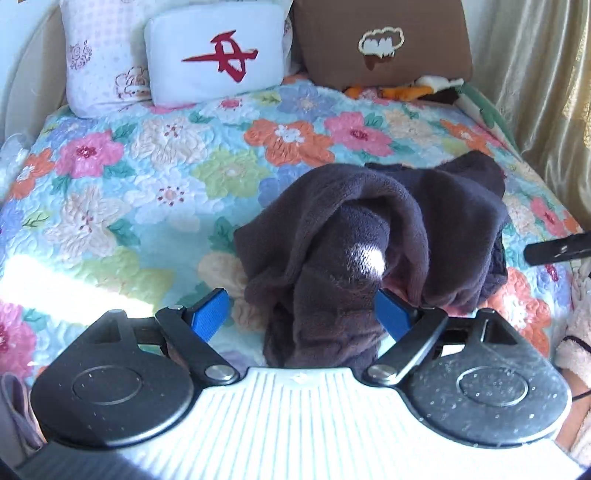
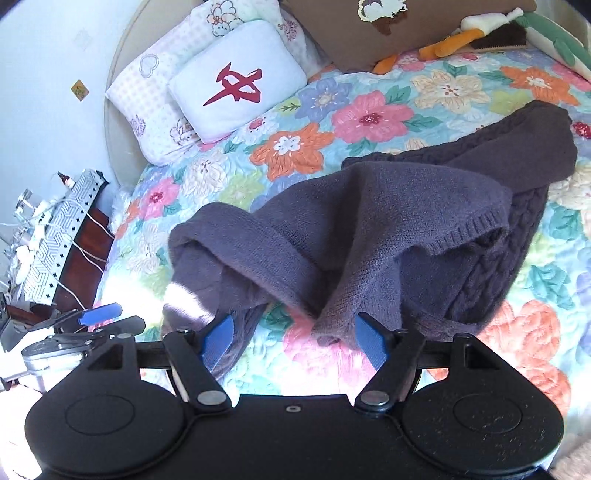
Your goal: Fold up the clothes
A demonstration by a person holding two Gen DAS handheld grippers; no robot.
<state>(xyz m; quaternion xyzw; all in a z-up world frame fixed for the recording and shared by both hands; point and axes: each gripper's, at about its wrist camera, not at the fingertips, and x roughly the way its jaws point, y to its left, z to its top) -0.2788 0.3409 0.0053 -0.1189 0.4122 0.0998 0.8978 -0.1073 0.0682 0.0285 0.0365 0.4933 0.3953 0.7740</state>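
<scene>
A dark purple knitted sweater (image 1: 388, 229) lies crumpled on the floral quilt (image 1: 155, 177), bunched into loose folds. My left gripper (image 1: 301, 315) hangs just over its near end with jaws wide. A fold of the knit lies between the blue pads (image 1: 210, 314), against the right one and clear of the left. In the right wrist view the sweater (image 2: 369, 221) spreads ahead of my right gripper (image 2: 295, 341). That gripper is open, and a hanging tip of fabric sits beside its right pad (image 2: 371, 339), not pinched. The left gripper (image 2: 92, 317) shows at that view's left edge.
A white pillow with a red mark (image 1: 218, 55), a pink patterned pillow (image 1: 96, 55) and a brown cushion (image 1: 380, 40) line the headboard. Plush toys (image 2: 491, 29) lie at the far right corner. A curtain (image 1: 535, 92) hangs right. A nightstand with cables (image 2: 55, 236) stands left of the bed.
</scene>
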